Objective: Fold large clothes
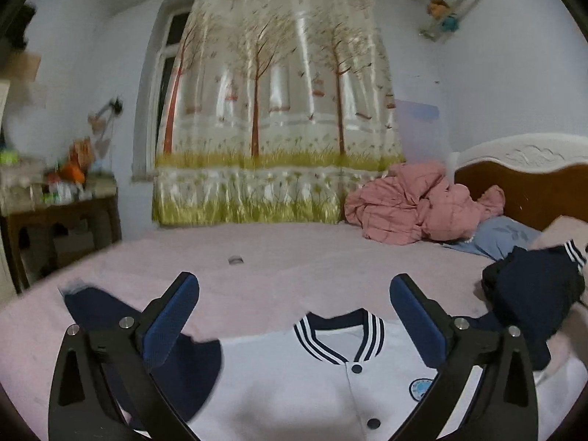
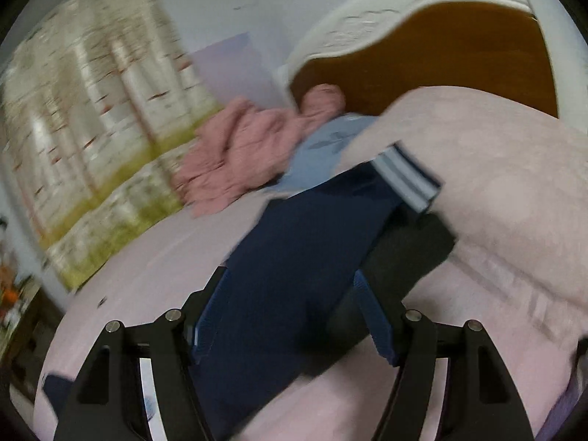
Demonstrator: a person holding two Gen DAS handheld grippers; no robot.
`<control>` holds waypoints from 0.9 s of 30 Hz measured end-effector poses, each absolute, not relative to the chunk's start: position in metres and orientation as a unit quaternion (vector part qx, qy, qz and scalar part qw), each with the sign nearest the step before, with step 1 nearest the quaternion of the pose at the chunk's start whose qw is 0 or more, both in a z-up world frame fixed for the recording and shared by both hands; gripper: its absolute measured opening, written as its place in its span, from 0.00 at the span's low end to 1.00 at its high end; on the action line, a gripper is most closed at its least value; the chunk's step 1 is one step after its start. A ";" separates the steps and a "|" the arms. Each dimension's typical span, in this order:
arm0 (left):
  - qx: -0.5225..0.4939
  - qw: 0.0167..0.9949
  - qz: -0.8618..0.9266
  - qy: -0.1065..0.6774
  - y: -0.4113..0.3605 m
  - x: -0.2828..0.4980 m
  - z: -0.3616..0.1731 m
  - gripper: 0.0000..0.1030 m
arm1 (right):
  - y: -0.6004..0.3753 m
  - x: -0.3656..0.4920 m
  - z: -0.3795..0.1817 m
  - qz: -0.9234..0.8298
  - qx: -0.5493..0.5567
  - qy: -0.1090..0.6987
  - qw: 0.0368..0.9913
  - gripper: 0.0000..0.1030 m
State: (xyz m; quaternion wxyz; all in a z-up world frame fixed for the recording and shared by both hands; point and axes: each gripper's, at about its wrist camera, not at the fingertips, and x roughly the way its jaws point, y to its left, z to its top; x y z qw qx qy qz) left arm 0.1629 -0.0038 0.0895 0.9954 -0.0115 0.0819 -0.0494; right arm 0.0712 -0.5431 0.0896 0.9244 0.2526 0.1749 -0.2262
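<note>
A white varsity jacket (image 1: 294,378) with navy sleeves and a striped collar (image 1: 340,334) lies face up on the pink bed (image 1: 257,257). My left gripper (image 1: 294,316) is open and empty, hovering over the collar, with its fingers either side of it. The jacket's left navy sleeve (image 1: 121,316) lies flat behind the left finger. My right gripper (image 2: 290,312) has its jaws around the other navy sleeve (image 2: 294,257), whose striped cuff (image 2: 408,176) points toward the headboard. Whether the pads press the cloth is unclear because of blur.
A crumpled pink quilt (image 1: 415,205) and a blue pillow (image 1: 503,235) lie by the wooden headboard (image 1: 533,191). A tree-print curtain (image 1: 275,110) hangs behind the bed. A cluttered dark table (image 1: 58,213) stands at the left. A small round object (image 1: 236,260) sits mid-bed.
</note>
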 end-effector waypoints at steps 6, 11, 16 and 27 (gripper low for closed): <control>-0.053 0.980 -0.055 0.183 0.004 0.219 0.002 1.00 | -0.627 0.126 0.039 -0.194 0.340 0.211 0.896 0.63; -0.057 0.968 -0.048 0.241 0.004 0.235 -0.021 1.00 | -0.652 0.147 0.044 -0.203 0.296 0.157 0.920 0.59; -0.069 0.972 -0.047 0.218 0.007 0.225 -0.017 1.00 | -0.646 0.170 0.055 -0.231 0.260 0.168 0.922 0.04; 0.040 0.995 0.034 0.089 -0.011 0.169 0.007 1.00 | -0.346 0.164 0.146 0.094 0.190 0.154 0.965 0.04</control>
